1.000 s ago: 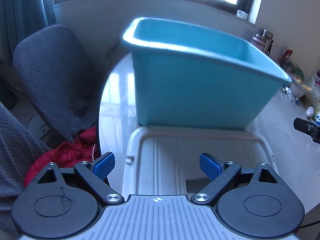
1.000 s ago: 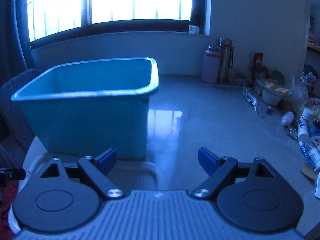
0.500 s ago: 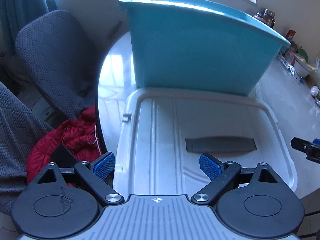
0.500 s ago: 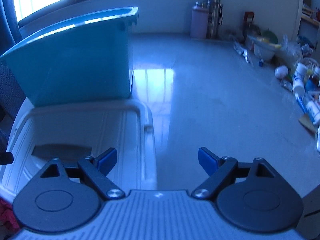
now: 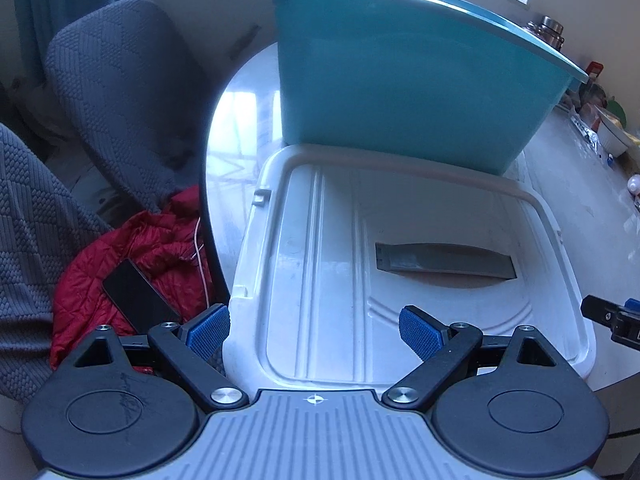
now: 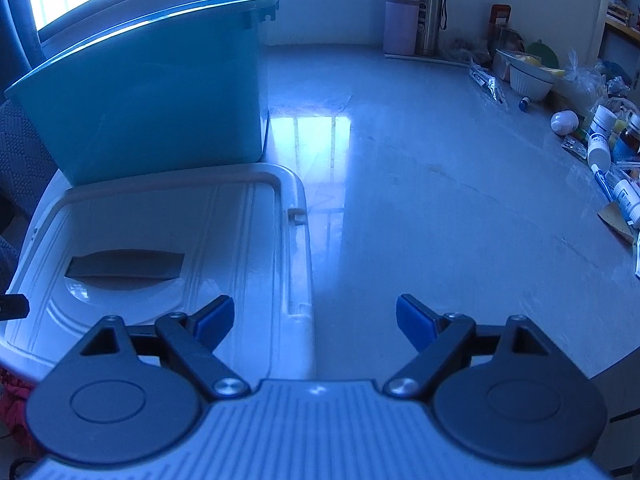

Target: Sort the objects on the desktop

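Left wrist view: left claw [image 5: 314,332] is spread wide, gripping nothing, hovering over the near left edge of the flat white plastic bin lid [image 5: 400,260]. Lid lies on the pale round table [image 6: 440,184], long axis running left-right, its grey handle recess [image 5: 444,264] too. Teal plastic storage bin [image 5: 400,80] stands upright right behind it. Right claw [image 6: 314,326] is wide apart too, empty, over the lid's right edge.

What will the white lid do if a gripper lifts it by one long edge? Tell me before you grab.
The white lid looks like thin moulded plastic, so it is probably light and may flex or sag from one edge. Its glossy surface could be slippery, though the raised rim offers something to pinch. It lies flat beside the teal bin, so it should not roll.
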A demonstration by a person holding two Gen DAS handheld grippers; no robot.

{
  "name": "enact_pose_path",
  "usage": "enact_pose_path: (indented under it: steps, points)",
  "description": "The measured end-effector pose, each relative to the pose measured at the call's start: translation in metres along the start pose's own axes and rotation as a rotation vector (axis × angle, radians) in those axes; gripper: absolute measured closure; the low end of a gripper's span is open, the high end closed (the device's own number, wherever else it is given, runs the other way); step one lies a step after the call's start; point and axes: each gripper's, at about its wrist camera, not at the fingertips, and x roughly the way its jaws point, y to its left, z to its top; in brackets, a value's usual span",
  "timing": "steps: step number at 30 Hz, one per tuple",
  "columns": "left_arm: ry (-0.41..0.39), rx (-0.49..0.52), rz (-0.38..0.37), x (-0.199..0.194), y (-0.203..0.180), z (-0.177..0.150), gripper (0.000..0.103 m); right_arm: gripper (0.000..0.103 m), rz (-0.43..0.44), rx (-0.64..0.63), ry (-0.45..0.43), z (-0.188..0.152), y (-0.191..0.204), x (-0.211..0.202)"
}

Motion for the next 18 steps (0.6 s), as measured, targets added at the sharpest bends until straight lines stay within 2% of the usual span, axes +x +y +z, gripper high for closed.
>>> enact_pose_path:
  steps: [18]
  points:
    - [0.050,-0.019,-0.016,0.024,0.004,0.019,0.010,0.015,0.012,0.019,0.065,0.008,0.006,0.021]
